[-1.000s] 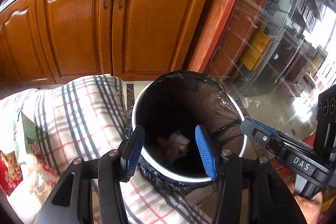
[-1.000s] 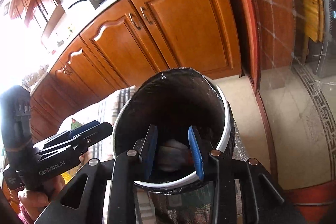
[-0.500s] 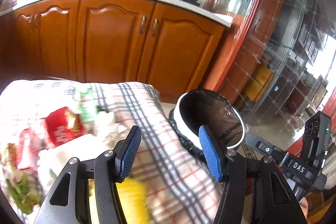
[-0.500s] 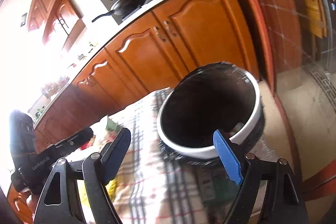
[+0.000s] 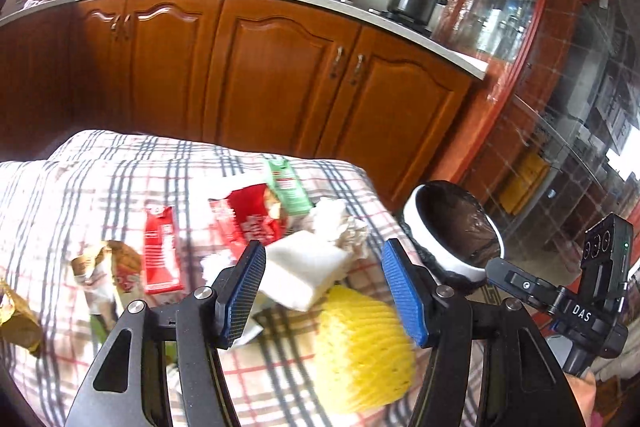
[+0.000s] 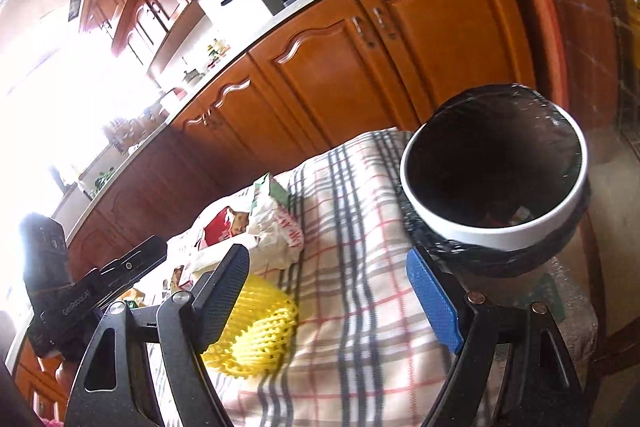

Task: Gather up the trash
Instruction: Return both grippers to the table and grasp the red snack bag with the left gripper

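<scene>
Left tongs (image 5: 322, 297): spread wide, holding nothing, above the trash on the tabletop (image 5: 120, 171).
Right tongs (image 6: 332, 297): spread wide too, holding nothing, near the right edge of the tabletop.
Trash: a yellow net (image 5: 362, 345) sits closest, near the front edge. Just behind it is a white pad (image 5: 310, 267), then crumpled paper (image 5: 340, 227), a red bag (image 5: 244, 223), a green carton (image 5: 288, 189) and a red carton (image 5: 162, 253). A brown wrapper (image 5: 108, 267) lies more to the left.
Bin (image 6: 494, 183): white rim, black bag inside, just past the right edge of the tabletop. A few bits lie at its bottom.
Step, I think: pick the next piece.
How to do it well: go for the yellow net first, it is closest and on its own. Bring one pair of tongs down around its middle. Squeeze softly, as it looks squashy. Lift it clear of the cloth (image 6: 360, 227) so the cloth does not drag. Let go only when right over the bin.
</scene>
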